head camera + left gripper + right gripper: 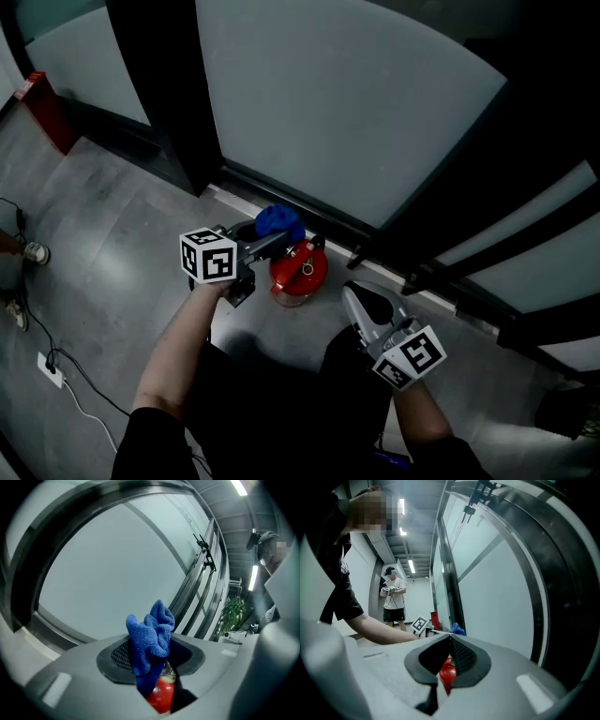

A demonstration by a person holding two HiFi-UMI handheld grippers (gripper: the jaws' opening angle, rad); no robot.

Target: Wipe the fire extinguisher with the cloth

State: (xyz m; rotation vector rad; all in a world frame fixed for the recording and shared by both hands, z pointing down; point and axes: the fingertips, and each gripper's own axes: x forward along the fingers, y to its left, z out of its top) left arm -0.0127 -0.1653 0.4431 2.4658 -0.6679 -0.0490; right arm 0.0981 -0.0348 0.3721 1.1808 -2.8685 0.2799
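Now our L gripper (279, 240) pinches the cloth (278, 221) by the extinguisher (298, 272) top, ready to wipe; R gripper (354, 298) hangs beside, jaws together, empty.

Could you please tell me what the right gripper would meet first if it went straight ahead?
Most likely the fire extinguisher, which shows straight past the tips of the right gripper, though the depth between them is unclear.

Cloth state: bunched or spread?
Bunched: the cloth sticks up as a crumpled wad, clamped in the left gripper, by the extinguisher.
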